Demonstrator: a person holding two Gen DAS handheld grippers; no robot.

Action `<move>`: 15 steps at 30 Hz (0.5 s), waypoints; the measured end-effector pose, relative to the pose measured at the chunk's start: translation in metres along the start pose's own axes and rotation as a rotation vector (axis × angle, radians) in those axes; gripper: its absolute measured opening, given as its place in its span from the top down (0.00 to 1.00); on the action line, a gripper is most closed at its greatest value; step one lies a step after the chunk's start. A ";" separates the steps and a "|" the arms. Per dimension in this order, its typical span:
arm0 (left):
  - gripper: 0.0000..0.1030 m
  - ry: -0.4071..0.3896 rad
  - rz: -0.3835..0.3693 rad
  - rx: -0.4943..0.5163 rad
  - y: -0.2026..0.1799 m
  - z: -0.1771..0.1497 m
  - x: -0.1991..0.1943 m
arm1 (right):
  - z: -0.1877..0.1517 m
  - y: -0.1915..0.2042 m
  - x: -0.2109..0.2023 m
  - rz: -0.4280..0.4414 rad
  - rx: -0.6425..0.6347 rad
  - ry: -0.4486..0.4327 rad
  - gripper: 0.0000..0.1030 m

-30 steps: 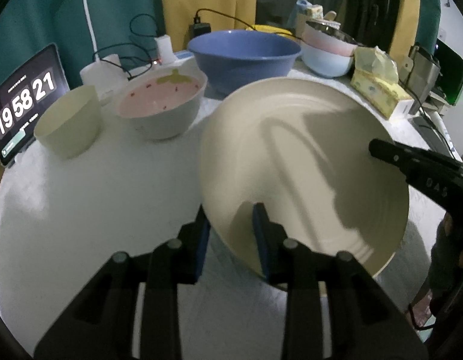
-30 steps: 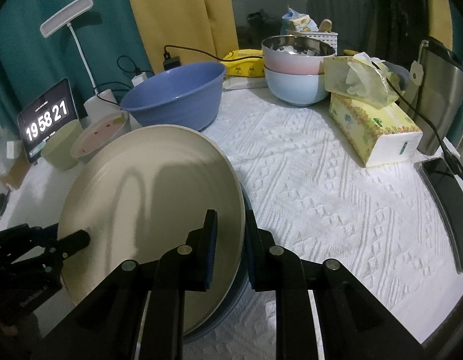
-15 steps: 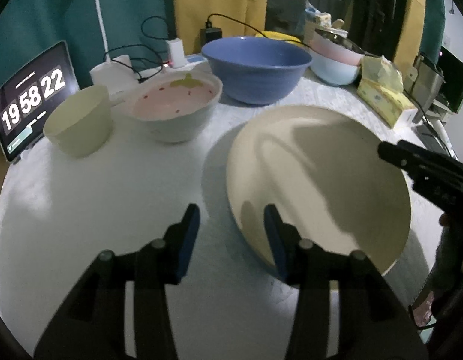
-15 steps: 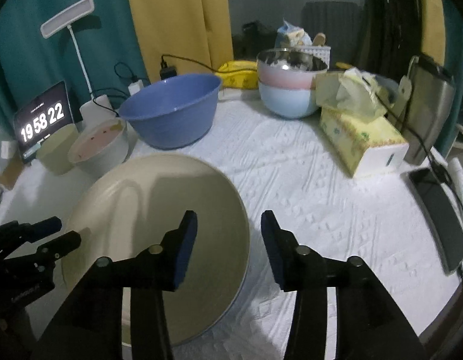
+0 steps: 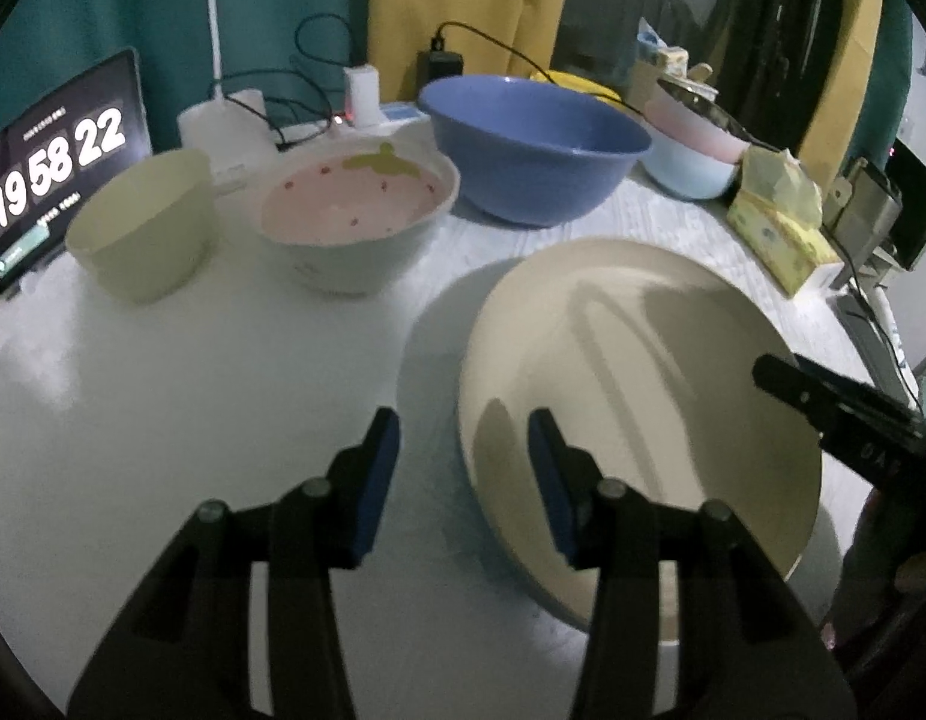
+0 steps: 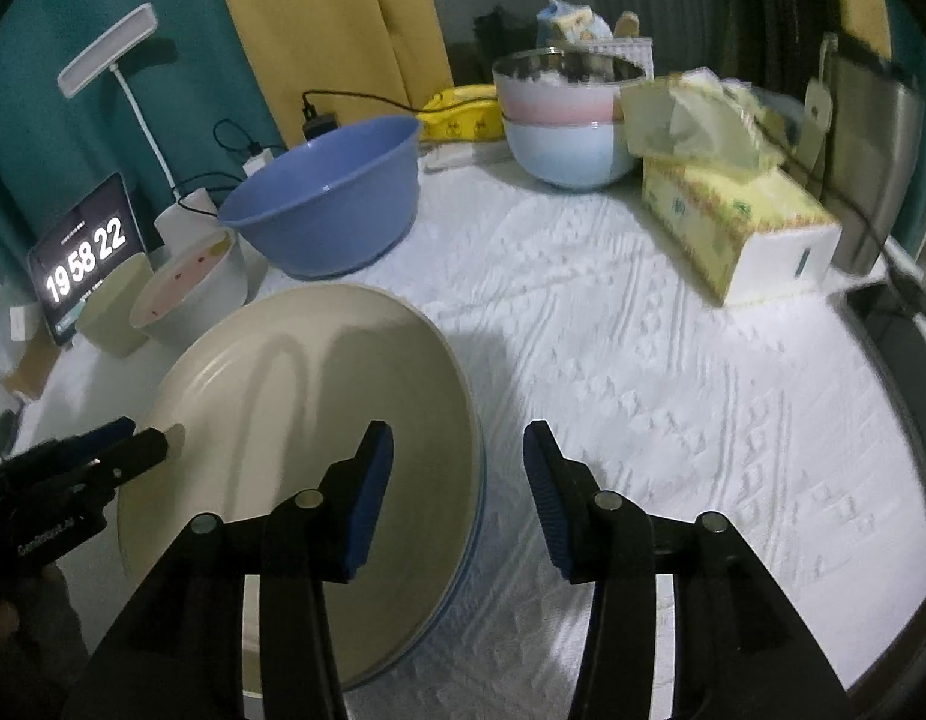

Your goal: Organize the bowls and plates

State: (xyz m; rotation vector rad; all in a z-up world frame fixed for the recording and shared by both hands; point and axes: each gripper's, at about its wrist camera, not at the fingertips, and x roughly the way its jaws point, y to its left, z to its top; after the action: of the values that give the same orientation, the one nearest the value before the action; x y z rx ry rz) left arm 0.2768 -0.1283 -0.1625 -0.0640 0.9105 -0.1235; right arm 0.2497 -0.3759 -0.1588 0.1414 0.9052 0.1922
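Both tongs, left (image 5: 463, 438) and right (image 6: 456, 450), just opened; smooth round cream plate (image 6: 318, 396) released on knobbly cloth (image 6: 673, 360).

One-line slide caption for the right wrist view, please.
Right gripper open over the rim of the cream plate, which lies on a blue plate; left gripper open at its far edge.

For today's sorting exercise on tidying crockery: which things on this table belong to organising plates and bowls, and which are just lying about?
Belongs to the job:
large cream plate
big blue plastic bowl
white bowl with pink inside
pale green cup-shaped bowl
stacked pink and light-blue bowls

Just lying about:
yellow tissue box
clock display
white desk lamp
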 end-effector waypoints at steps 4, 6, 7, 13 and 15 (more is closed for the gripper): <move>0.55 0.033 -0.012 0.007 -0.004 -0.003 0.009 | -0.004 -0.005 0.007 0.020 0.029 0.028 0.54; 0.55 0.037 -0.024 0.005 -0.005 -0.004 0.012 | -0.005 -0.007 0.008 0.047 0.051 0.027 0.54; 0.55 0.035 -0.025 0.004 -0.006 -0.005 0.012 | -0.006 -0.007 0.009 0.052 0.056 0.026 0.54; 0.56 0.018 -0.052 0.009 -0.009 -0.006 0.013 | -0.008 -0.001 0.009 0.062 0.058 0.011 0.63; 0.56 0.013 -0.047 0.028 -0.013 -0.007 0.012 | -0.008 -0.001 0.009 0.061 0.062 0.010 0.63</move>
State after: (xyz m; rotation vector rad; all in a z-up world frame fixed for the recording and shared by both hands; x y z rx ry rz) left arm 0.2777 -0.1424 -0.1749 -0.0590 0.9202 -0.1801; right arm 0.2486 -0.3749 -0.1709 0.2256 0.9178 0.2219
